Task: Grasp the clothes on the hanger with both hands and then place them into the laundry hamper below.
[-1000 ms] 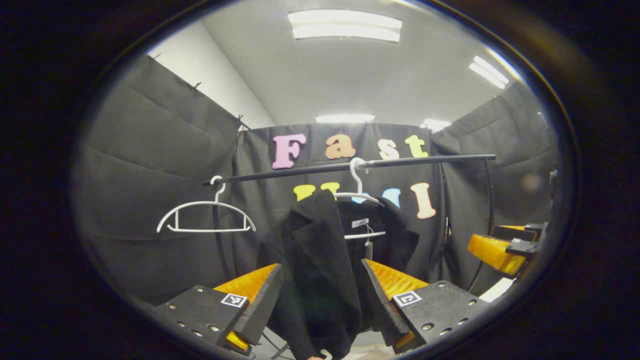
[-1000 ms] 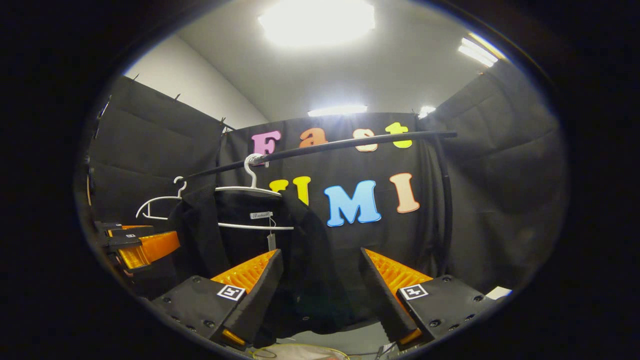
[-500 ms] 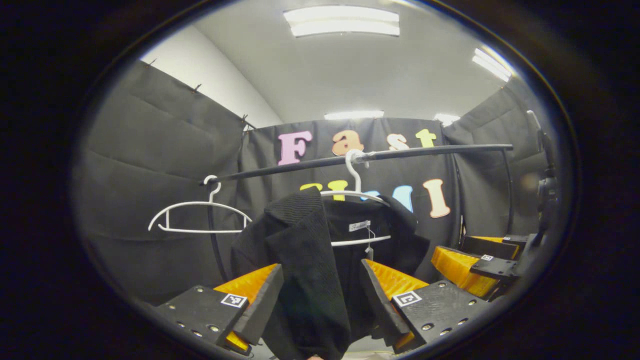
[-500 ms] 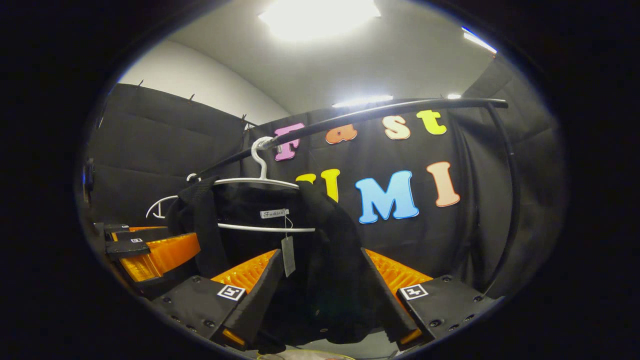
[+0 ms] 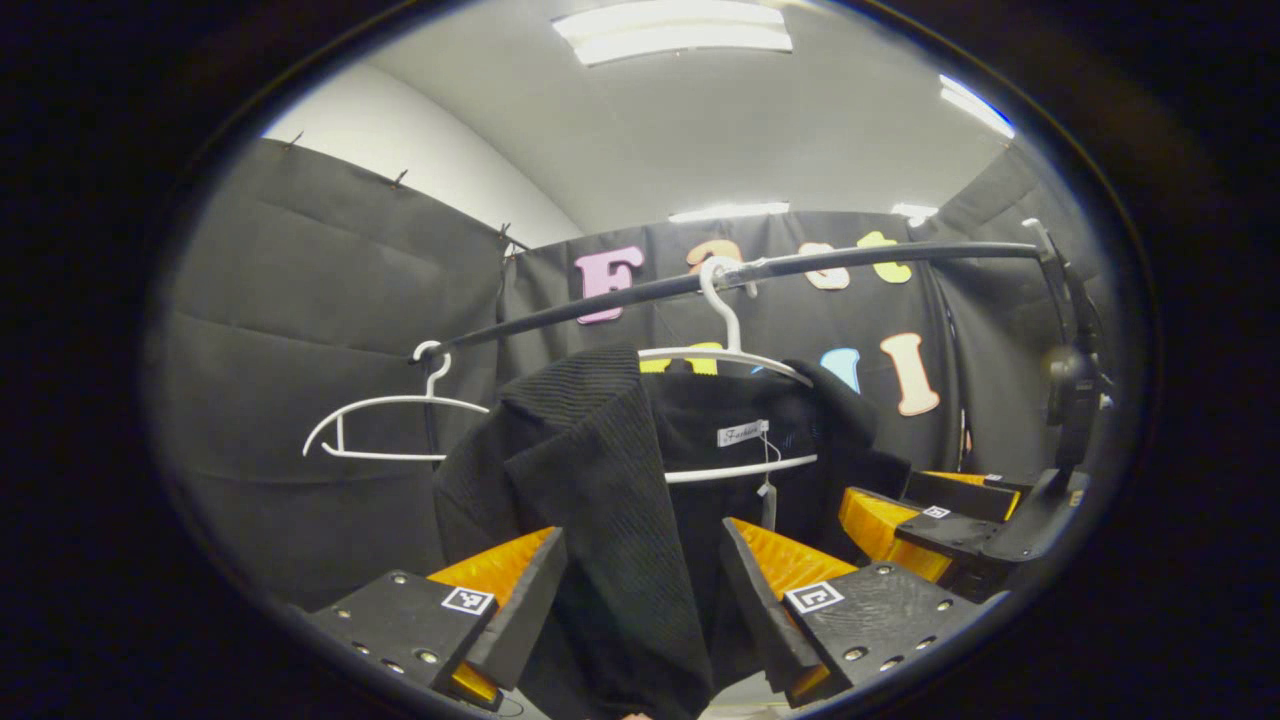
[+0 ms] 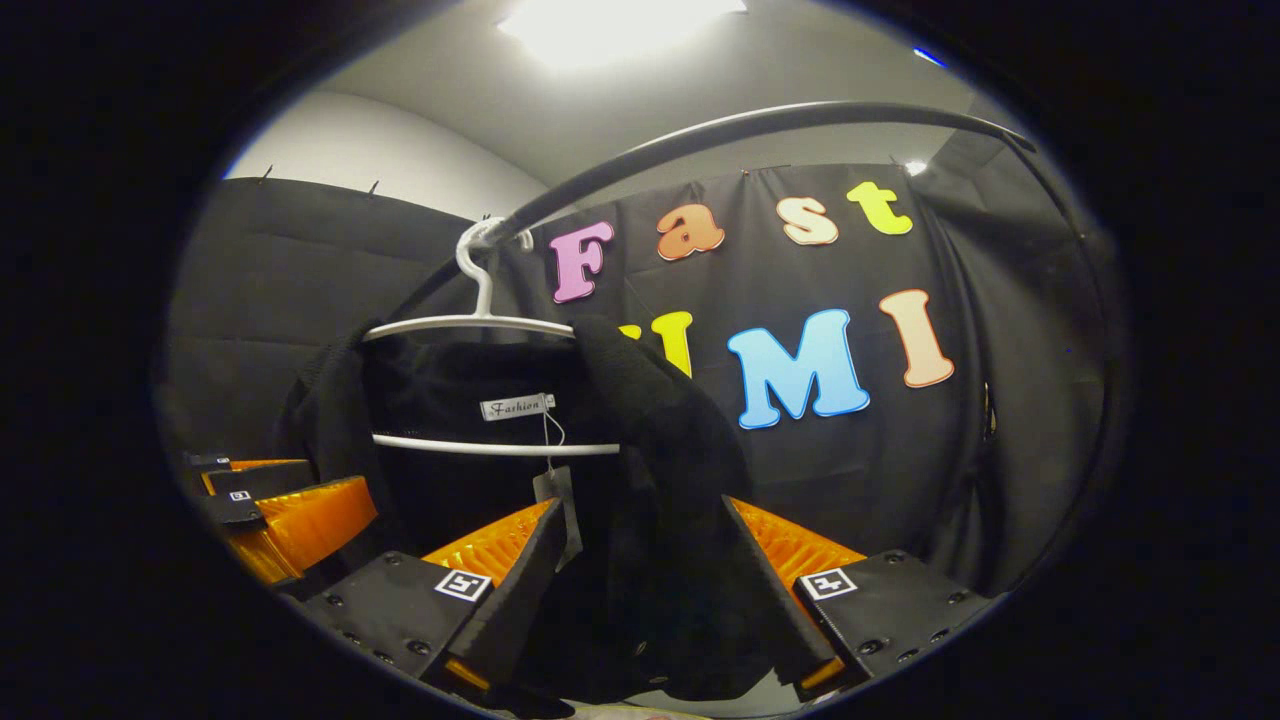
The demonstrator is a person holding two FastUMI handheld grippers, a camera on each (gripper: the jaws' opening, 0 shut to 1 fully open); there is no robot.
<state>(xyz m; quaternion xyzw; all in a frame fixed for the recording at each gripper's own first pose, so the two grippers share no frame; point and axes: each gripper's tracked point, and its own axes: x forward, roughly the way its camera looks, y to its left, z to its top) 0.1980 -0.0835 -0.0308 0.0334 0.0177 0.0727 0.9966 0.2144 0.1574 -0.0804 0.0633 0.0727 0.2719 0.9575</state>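
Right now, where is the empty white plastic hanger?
In the left gripper view the empty white plastic hanger hangs at the left end of the black rail, left of the black garment.

Both grippers (image 5: 640, 600) carry square markers on screwed plates (black).

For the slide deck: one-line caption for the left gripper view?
Open left gripper straddles the black garment's front panel, which hangs on a white hanger from the rail.
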